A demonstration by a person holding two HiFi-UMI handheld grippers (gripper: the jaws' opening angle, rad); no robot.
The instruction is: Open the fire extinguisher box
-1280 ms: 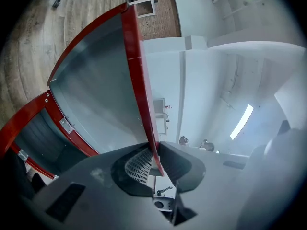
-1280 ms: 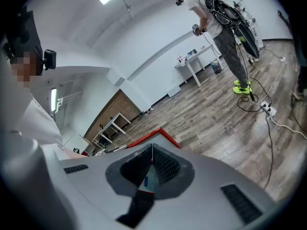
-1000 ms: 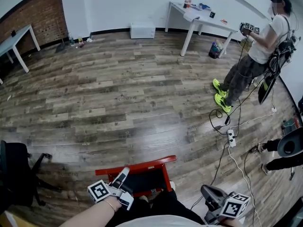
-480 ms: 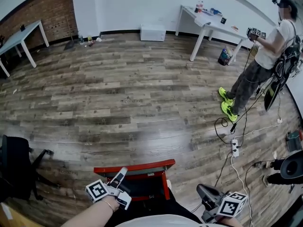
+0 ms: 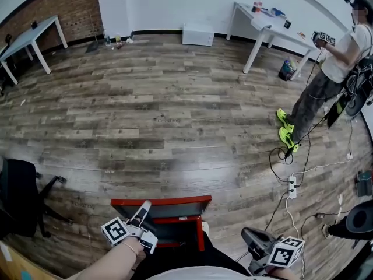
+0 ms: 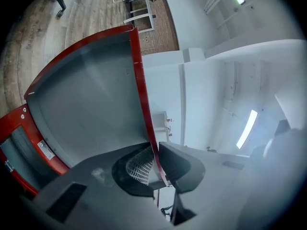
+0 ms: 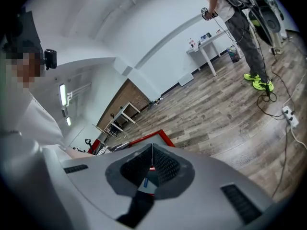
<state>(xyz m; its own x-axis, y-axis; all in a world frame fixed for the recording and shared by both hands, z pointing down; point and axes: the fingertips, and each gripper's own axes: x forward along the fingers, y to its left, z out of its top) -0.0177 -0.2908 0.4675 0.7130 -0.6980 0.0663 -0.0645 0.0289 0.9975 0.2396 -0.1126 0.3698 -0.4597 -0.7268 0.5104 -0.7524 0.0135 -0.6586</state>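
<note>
Fire extinguisher box door (image 5: 175, 201) still in hand-held gripper (image 5: 145, 205)

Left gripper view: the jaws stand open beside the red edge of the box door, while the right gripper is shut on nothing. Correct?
No. The left gripper view shows the left gripper shut on the door's red edge, not open beside it. The right gripper is indeed shut on nothing.

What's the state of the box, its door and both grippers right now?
Box: open.
Door: swung out from the box, its red edge gripped.
Left gripper: shut on the door's edge.
Right gripper: shut, nothing between its jaws, off the box.
</note>
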